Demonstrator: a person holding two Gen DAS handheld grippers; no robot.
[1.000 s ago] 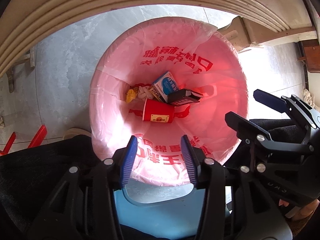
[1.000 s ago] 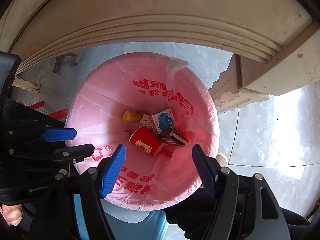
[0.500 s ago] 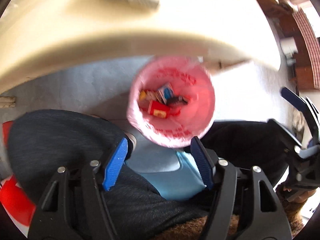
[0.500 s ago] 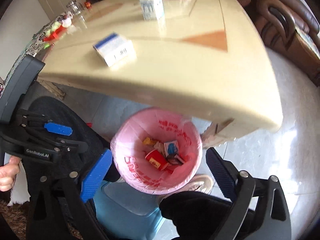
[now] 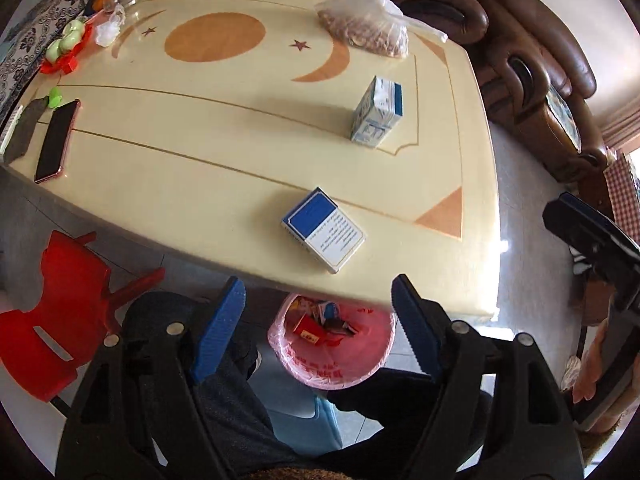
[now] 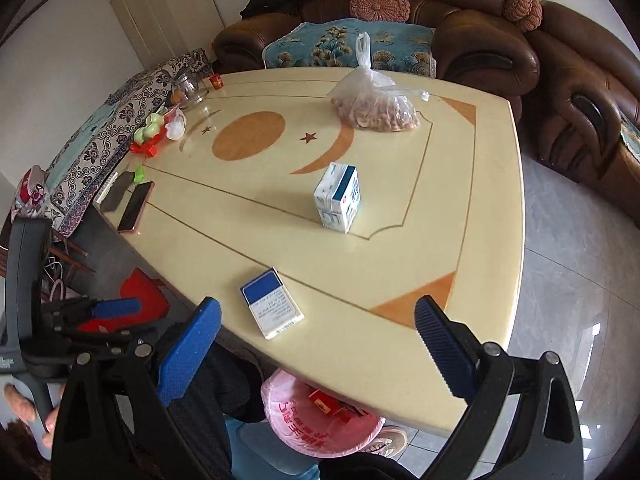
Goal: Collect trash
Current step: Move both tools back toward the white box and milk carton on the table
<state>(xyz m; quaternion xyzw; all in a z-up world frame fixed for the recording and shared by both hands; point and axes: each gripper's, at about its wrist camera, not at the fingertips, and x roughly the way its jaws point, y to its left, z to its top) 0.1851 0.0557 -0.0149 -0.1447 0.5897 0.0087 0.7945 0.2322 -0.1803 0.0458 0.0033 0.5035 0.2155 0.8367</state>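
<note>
**Two boxes left on the bench, both claws spread and empty**

From the left wrist view, our left claw (image 5: 318, 320) hangs spread wide with nothing between its pads, above the near edge of the cream bench (image 5: 240, 152). The flat blue-and-white box (image 5: 324, 230) lies close to that edge; the upright blue-and-white carton (image 5: 378, 112) stands further in, toward the right edge. Below the edge sits the pink-lined trash bin (image 5: 340, 364), already holding a red cup and small packs, partly hidden under the bench. We judge the main risk to be nudging the flat box off the edge while closing on it, since it lies thin and low on a glossy top.

From the right wrist view, our right claw (image 6: 316, 344) is likewise spread and empty. The carton could tip if one pad meets it first. A knotted bag of nuts (image 6: 374, 110) and a phone (image 6: 136, 206) also rest here and might be taken for trash. A brown leather sofa (image 6: 500, 52) wraps the far side; the floor is pale tile.
</note>
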